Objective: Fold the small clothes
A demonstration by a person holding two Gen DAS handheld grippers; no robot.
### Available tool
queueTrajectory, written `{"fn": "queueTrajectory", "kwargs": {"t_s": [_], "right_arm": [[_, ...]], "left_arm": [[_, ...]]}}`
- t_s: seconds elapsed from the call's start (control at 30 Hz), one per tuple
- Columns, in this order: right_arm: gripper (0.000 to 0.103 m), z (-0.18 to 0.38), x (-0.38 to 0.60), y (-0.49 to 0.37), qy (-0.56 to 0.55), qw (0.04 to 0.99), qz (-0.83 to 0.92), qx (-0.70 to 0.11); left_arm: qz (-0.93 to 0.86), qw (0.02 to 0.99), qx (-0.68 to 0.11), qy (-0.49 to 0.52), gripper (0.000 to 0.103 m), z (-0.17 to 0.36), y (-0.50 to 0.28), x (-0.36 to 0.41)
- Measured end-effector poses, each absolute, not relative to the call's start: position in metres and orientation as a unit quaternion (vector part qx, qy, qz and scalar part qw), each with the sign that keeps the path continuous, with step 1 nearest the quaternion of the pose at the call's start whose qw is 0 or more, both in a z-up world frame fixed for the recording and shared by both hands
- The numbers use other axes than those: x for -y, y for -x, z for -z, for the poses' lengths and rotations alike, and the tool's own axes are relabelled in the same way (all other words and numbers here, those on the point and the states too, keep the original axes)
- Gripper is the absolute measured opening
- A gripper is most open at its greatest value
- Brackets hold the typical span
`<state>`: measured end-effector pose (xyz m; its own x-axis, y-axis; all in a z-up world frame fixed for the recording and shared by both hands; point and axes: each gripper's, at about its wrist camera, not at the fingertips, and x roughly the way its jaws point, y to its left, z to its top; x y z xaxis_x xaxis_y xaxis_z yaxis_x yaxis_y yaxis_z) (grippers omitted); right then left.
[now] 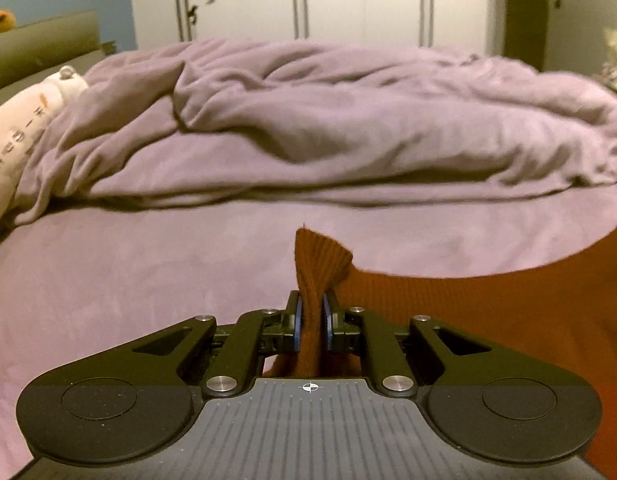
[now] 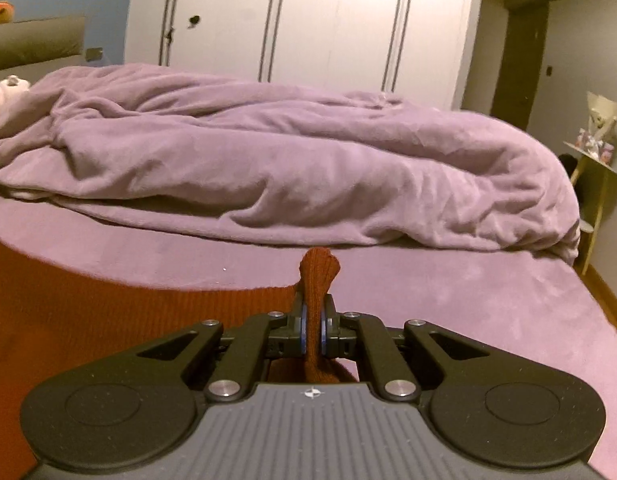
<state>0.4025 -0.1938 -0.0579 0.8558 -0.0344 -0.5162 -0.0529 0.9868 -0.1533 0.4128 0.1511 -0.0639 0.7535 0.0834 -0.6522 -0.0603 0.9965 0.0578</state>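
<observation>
A rust-brown ribbed knit garment (image 1: 488,312) is held over the purple bed sheet (image 1: 128,272). My left gripper (image 1: 312,312) is shut on one pinched corner of it, which sticks up between the blue pads. The cloth stretches away to the right in the left wrist view. My right gripper (image 2: 313,320) is shut on another corner of the same garment (image 2: 108,320), which spreads to the left in the right wrist view. The part of the garment below both grippers is hidden.
A rumpled purple duvet (image 1: 328,128) lies across the far half of the bed. A white plush toy (image 1: 24,120) lies at the left by the headboard. White wardrobe doors (image 2: 308,20) stand behind. A small side table (image 2: 596,168) stands right of the bed.
</observation>
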Motion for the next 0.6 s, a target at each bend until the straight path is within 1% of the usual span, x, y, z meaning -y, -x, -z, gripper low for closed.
{"fn": "queueTrajectory", "kwargs": {"t_s": [0.03, 0.07, 0.13, 0.2, 0.23, 0.27, 0.3, 0.33, 0.37, 0.43, 0.47, 0.53, 0.6], "right_arm": [[0.005, 0.066, 0.193, -0.405, 0.081, 0.959, -0.001, -0.273], [0.005, 0.075, 0.194, -0.408, 0.08, 0.956, 0.006, -0.281], [0.006, 0.09, 0.197, -0.411, 0.079, 0.953, 0.017, -0.293], [0.007, 0.099, 0.204, -0.413, 0.069, 0.949, 0.02, -0.308], [0.008, 0.099, 0.208, -0.412, 0.061, 0.95, 0.02, -0.307], [0.02, 0.095, 0.214, -0.409, 0.05, 0.951, 0.026, -0.304], [0.025, 0.091, 0.218, -0.404, 0.041, 0.952, 0.035, -0.3], [0.027, 0.084, 0.224, -0.394, 0.02, 0.956, 0.044, -0.289], [0.027, 0.077, 0.229, -0.383, -0.001, 0.96, 0.039, -0.278], [0.027, 0.069, 0.231, -0.356, -0.026, 0.964, -0.002, -0.265], [0.027, 0.069, 0.227, -0.344, -0.026, 0.963, -0.016, -0.267], [0.027, 0.072, 0.212, -0.324, -0.027, 0.958, -0.05, -0.281], [0.027, 0.079, 0.187, -0.303, -0.025, 0.95, -0.098, -0.295]], "left_arm": [[-0.046, 0.935, -0.352, -0.012, 0.013, 0.074, -0.414, -0.151], [-0.055, 0.933, -0.355, -0.008, 0.009, 0.082, -0.417, -0.15], [-0.07, 0.927, -0.369, -0.007, 0.01, 0.1, -0.418, -0.151], [-0.078, 0.923, -0.377, -0.007, 0.022, 0.11, -0.415, -0.155], [-0.079, 0.924, -0.374, -0.002, 0.024, 0.108, -0.409, -0.16], [-0.081, 0.928, -0.364, 0.011, 0.024, 0.102, -0.399, -0.167], [-0.08, 0.933, -0.349, 0.026, 0.022, 0.094, -0.387, -0.173], [-0.072, 0.939, -0.335, 0.039, 0.022, 0.084, -0.373, -0.179], [-0.063, 0.942, -0.328, 0.044, 0.023, 0.074, -0.36, -0.182], [-0.047, 0.942, -0.331, 0.037, 0.032, 0.059, -0.339, -0.181], [-0.041, 0.94, -0.337, 0.035, 0.04, 0.052, -0.328, -0.177], [-0.021, 0.935, -0.349, 0.058, 0.053, 0.048, -0.31, -0.167], [0.005, 0.925, -0.368, 0.093, 0.054, 0.052, -0.299, -0.155]]}}
